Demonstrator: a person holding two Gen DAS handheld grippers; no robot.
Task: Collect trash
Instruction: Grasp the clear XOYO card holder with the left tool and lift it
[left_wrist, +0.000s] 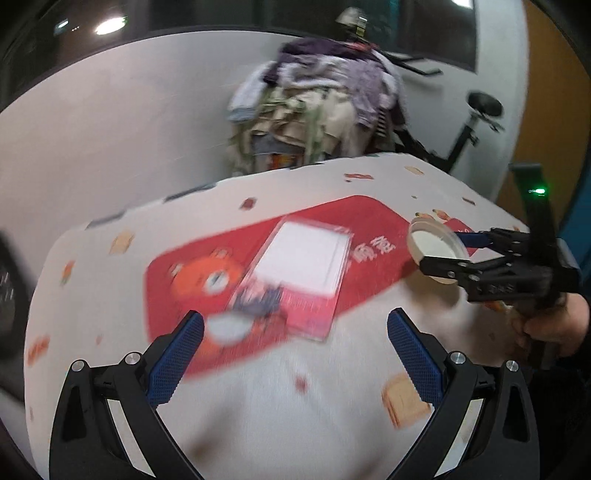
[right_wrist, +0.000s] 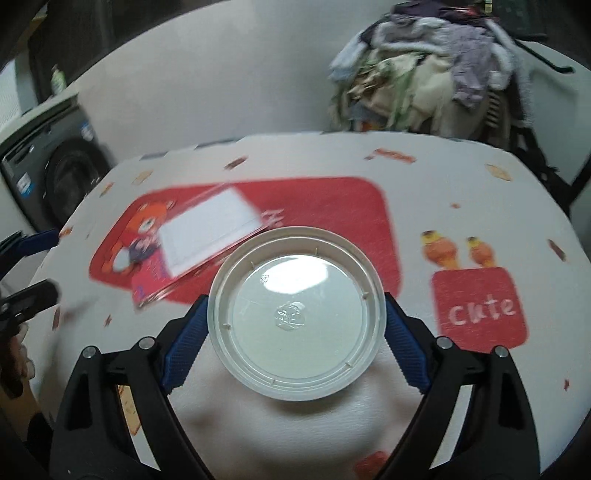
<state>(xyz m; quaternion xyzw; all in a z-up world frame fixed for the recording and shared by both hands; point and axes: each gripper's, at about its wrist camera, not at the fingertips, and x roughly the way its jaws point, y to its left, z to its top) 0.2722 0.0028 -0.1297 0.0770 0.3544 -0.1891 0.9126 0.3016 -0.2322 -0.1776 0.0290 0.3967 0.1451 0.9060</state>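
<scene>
From the right wrist view I have the round plastic lid (right_wrist: 296, 314) sitting squarely between the blue pads of my right gripper (right_wrist: 295, 332), one pad at its 9 o'clock edge and the other at its 3 o'clock edge; both appear to touch the rim, so I read this as a wide grip on the lid, though how firmly I cannot say. The lid is translucent white with a raised rim and a glossy centre, so I judge it very light, thin and springy: squeezing hard across the diameter could buckle it or pop it out, and the smooth rim may slip. Holding the rim at opposite points with gentle pressure seems right. In the left wrist view the same lid (left_wrist: 437, 247) hangs at about 3 o'clock, above the patterned tablecloth (left_wrist: 277, 387). My left gripper (left_wrist: 295, 354) stands wide open and empty, fingers apart over the cloth. Ahead of it, around 12 o'clock, lies a flat pink-and-white package (left_wrist: 303, 273) on the red printed patch; it looks like thin, stiff card or plastic, lying flush, so I would take it by an overhanging or lifted edge.
</scene>
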